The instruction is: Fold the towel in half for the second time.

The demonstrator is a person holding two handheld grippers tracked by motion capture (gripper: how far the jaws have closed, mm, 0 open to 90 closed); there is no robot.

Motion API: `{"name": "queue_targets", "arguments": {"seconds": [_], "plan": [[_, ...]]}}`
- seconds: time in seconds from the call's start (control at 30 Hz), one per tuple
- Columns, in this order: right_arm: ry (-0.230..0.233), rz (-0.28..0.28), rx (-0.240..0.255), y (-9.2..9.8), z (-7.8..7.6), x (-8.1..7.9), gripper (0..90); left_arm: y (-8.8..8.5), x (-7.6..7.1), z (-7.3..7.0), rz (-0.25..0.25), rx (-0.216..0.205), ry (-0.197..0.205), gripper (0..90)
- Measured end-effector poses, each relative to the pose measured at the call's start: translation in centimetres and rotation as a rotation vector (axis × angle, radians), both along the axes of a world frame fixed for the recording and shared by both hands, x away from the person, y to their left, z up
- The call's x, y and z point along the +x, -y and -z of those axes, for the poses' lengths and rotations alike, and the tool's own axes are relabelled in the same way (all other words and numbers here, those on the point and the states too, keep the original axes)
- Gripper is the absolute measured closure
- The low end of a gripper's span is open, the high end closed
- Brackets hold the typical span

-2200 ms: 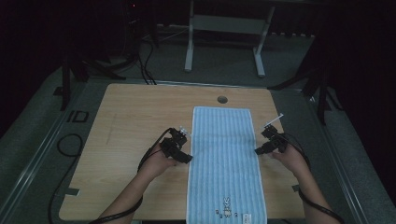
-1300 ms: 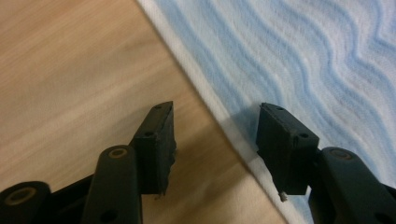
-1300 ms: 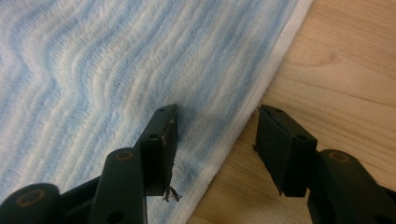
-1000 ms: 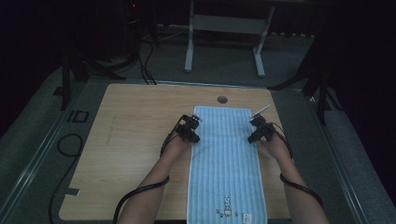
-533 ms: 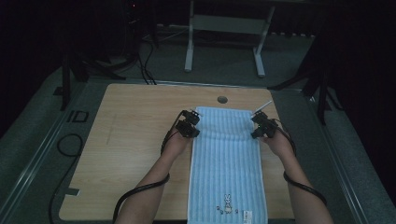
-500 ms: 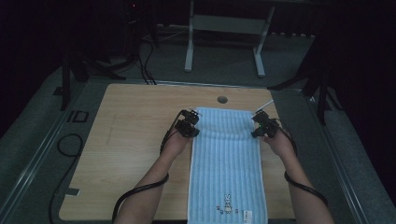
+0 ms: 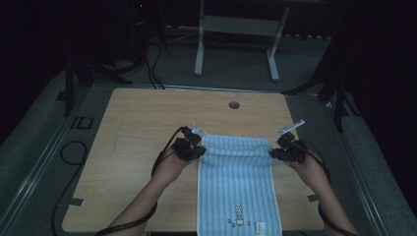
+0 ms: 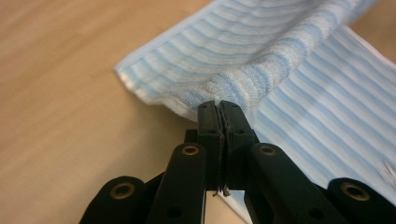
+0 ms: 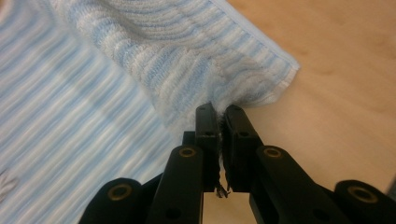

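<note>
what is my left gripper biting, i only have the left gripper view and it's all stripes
Observer: The left gripper is shut on the far left corner of the blue striped towel, which lies lengthwise on the wooden table.
Operator: is the other hand doing anything
Observer: Yes, the right gripper is shut on the towel's far right corner, fabric pinched between its jaws.
Operator: is the whole towel off the table
Observer: No. The gripped end is lifted and folding toward the person; the near end, with a small rabbit print, lies flat.
</note>
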State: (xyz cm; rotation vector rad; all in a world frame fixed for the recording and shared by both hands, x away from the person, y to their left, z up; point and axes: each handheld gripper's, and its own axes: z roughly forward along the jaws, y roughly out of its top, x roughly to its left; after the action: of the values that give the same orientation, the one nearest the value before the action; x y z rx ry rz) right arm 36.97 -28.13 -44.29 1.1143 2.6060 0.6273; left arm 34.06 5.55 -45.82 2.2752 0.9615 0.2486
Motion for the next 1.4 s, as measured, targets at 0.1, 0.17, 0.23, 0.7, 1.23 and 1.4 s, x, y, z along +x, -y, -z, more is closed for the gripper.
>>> {"name": "queue_targets", "arguments": {"seconds": [0.1,0.17,0.23,0.7,1.23,1.4], "plan": [[-0.008,-0.030,0.005,0.2,1.0,-2.3,84.4,-0.2,-2.1,0.7,0.028,-0.010,-0.013,87.2],[-0.024,-0.041,0.008,0.2,1.9,-3.5,84.1,-0.1,-3.3,1.5,0.052,0.006,-0.031,87.1],[-0.035,-0.041,0.015,0.4,2.8,-4.6,84.0,0.2,-4.4,2.5,0.081,0.042,-0.038,87.2],[-0.072,-0.026,0.044,2.2,4.2,-8.8,66.7,0.2,-7.3,4.3,0.142,0.042,-0.095,52.0],[-0.128,-0.060,-0.036,-1.2,7.0,-6.3,68.4,3.0,-4.8,7.0,0.163,0.087,-0.145,54.5],[-0.149,-0.052,-0.002,-1.4,7.7,-5.2,68.6,2.6,-3.8,7.0,0.147,0.112,-0.145,55.3]]}}
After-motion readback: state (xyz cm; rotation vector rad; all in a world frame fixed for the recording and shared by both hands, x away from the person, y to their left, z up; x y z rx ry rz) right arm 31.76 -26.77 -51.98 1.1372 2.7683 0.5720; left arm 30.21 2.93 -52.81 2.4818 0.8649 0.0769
